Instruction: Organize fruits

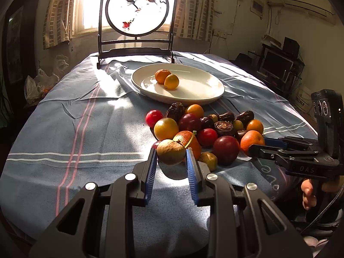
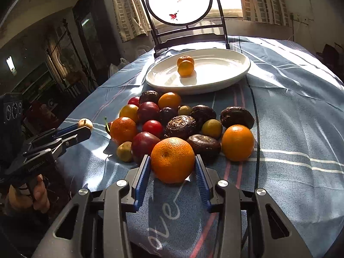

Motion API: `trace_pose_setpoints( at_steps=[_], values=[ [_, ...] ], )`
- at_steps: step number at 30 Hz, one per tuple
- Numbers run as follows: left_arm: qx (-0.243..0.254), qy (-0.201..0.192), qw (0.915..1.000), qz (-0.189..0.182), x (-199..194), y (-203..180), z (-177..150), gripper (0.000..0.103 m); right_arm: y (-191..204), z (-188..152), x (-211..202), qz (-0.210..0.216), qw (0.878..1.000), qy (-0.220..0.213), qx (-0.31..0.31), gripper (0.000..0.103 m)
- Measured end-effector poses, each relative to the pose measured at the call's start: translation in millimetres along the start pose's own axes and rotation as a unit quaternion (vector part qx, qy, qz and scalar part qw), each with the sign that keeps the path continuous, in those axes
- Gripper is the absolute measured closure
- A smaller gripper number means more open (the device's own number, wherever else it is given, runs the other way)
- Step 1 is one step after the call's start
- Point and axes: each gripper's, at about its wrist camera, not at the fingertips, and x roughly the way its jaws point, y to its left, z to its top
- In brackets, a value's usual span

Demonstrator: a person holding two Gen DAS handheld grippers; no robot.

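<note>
My left gripper [image 1: 171, 153] is shut on a small tan-green fruit [image 1: 171, 152] and holds it above the cloth at the near edge of the fruit pile [image 1: 206, 126]. It also shows in the right wrist view [image 2: 85, 123]. My right gripper [image 2: 172, 161] is shut on a large orange [image 2: 172, 160] at the pile's near side; the same orange shows in the left wrist view [image 1: 252, 140]. A white plate [image 1: 193, 94] beyond the pile holds two small oranges [image 1: 166, 78]; the plate also shows in the right wrist view [image 2: 225, 79].
The pile has oranges, red plums, dark wrinkled fruits and small green ones on a blue striped tablecloth [image 1: 75, 129]. A round bird-painted screen on a dark stand [image 1: 137, 21] stands at the table's far edge. A monitor desk [image 1: 277, 66] is at the right.
</note>
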Motion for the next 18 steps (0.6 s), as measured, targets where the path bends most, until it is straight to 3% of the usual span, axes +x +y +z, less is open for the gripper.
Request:
trace_pose_setpoints(
  at_steps=[5, 10, 18],
  values=[
    [-0.003, -0.011, 0.9999, -0.009, 0.1, -1.2, 9.4, 0.077, -16.4, 12.7, -22.6, 0.019, 0.999, -0.025, 0.022, 0.062],
    [-0.003, -0.007, 0.9997, -0.024, 20.2, -2.6, 40.1, 0.077, -35.5, 50.3, -31.3, 0.008, 0.998, -0.055, 0.033, 0.062],
    [-0.004, 0.023, 0.9993, -0.031, 94.2, -4.5, 111.4, 0.077, -50.1, 122.3, 21.0, 0.000, 0.998, -0.034, 0.055, 0.061]
  ],
)
